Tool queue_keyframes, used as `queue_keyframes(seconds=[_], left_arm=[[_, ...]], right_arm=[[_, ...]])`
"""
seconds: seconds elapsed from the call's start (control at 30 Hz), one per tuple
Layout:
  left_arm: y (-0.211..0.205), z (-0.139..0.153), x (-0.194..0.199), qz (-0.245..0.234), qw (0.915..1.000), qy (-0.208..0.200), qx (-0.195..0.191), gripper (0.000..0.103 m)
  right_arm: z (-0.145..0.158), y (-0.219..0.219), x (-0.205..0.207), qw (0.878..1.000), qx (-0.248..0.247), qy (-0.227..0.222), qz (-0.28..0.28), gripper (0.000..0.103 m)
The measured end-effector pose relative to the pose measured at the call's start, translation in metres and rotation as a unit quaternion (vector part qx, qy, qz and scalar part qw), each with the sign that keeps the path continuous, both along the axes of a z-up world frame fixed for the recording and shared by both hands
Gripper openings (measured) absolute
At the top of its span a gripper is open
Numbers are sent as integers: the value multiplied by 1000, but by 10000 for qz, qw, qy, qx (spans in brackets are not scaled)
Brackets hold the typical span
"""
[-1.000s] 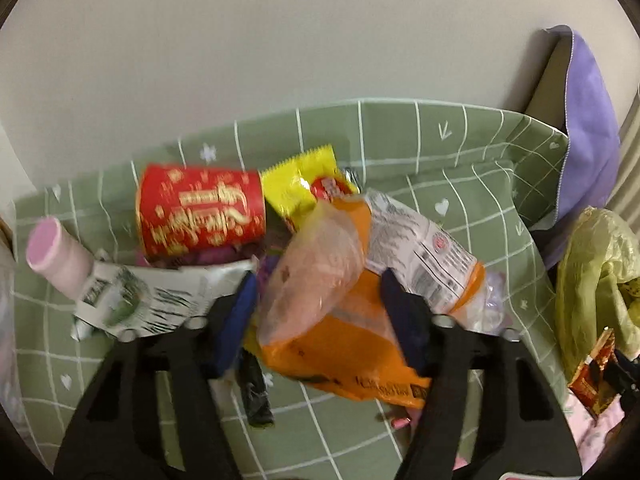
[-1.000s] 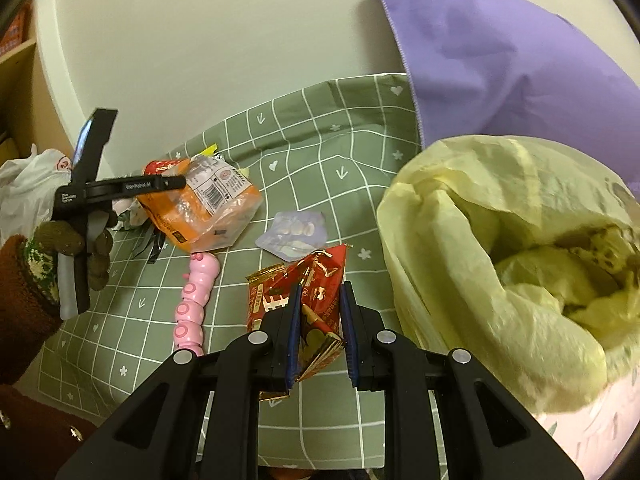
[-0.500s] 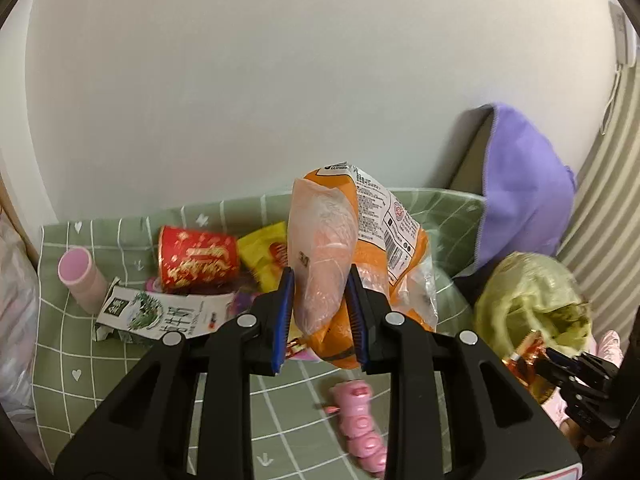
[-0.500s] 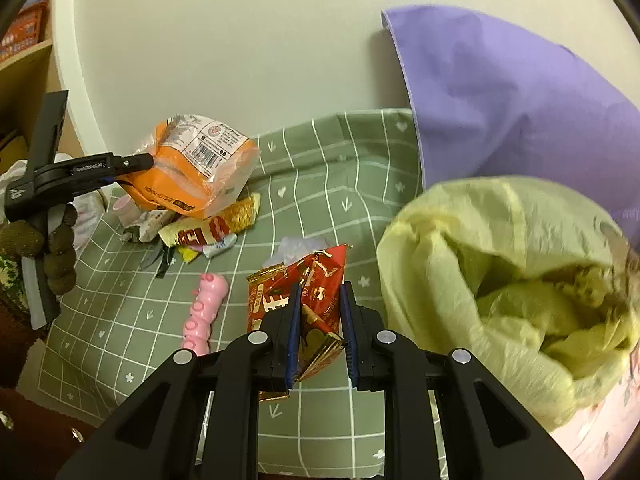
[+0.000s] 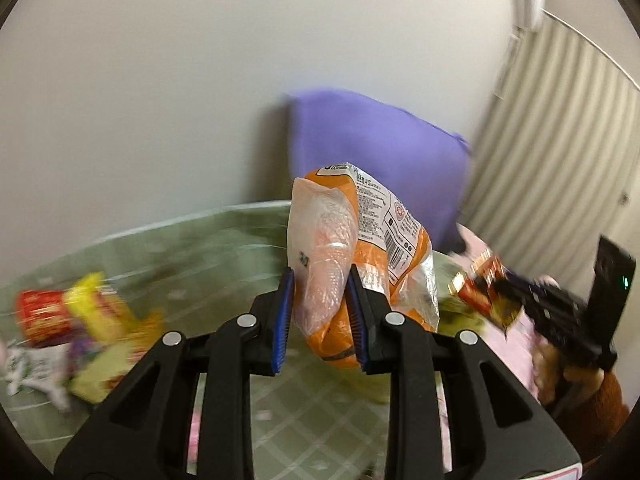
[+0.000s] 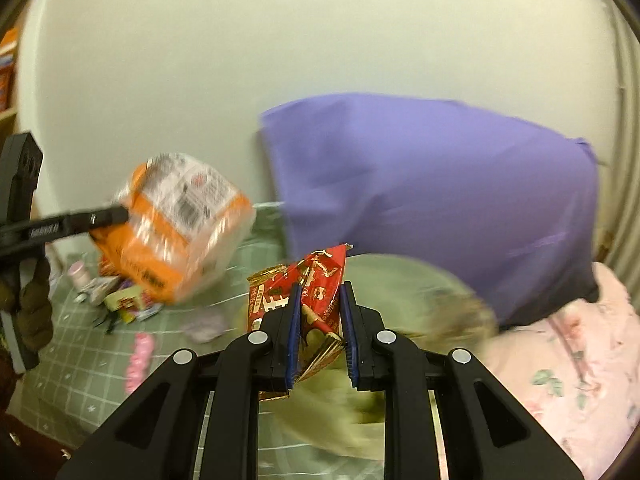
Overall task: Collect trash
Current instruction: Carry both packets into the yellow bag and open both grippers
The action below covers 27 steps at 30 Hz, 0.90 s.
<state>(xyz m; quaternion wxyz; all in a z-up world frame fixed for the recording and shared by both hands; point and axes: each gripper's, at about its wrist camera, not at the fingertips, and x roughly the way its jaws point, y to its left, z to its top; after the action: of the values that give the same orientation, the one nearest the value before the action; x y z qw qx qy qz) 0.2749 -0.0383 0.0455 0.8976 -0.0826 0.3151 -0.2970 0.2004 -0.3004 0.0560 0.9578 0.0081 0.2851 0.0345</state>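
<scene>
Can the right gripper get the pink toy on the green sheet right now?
Probably not as is: the right gripper is shut on the red wrapper, held up off the sheet, so its jaws are occupied. The pink toy itself lies uncovered.

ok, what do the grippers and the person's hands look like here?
Both the left gripper and the right gripper are matte black plastic with cut-out triangular arms, round silver pivot pins and blue ribbed pads. Seen from the right wrist, the left gripper's finger bears small white lettering, too blurred to read. The hand wears a dark brown glove.
</scene>
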Motion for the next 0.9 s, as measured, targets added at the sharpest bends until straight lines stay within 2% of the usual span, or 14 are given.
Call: queue_keyframes(seconds=[0.07, 0.13, 0.23, 0.37, 0.43, 0.5, 0.67, 0.83, 0.9], left_arm=[[-31, -5, 4, -362, 9993, 107, 49, 25], [-71, -16, 11, -658, 9973, 174, 282, 24], [-115, -37, 26, -893, 9937, 404, 551, 24], [-168, -74, 39, -1060, 9838, 532, 1345, 23], [-179, -91, 47, -1034, 9774, 596, 1743, 21], [-180, -97, 53, -945, 9751, 640, 1903, 20], [-175, -94, 58, -946, 9776, 628, 1774, 20], [-169, -105, 44, -1167, 9753, 815, 1689, 18], [-179, -113, 39, -1258, 9741, 945, 1622, 18]], right_arm=[[6, -16, -5, 9998, -21, -76, -165, 19], [9, -29, -8, 9995, 10, -135, -273, 19], [4, -43, -7, 9994, 107, -127, -313, 19], [-20, -50, 12, 9995, 203, 198, -128, 19], [-38, -51, 24, 9988, 197, 447, -56, 19], [-58, -48, 36, 9974, 167, 694, 88, 19], [-92, -36, 72, 9933, -97, 1089, 380, 19], [-94, -35, 89, 9918, -258, 1140, 514, 19], [-96, -36, 90, 9900, -288, 1255, 577, 19]])
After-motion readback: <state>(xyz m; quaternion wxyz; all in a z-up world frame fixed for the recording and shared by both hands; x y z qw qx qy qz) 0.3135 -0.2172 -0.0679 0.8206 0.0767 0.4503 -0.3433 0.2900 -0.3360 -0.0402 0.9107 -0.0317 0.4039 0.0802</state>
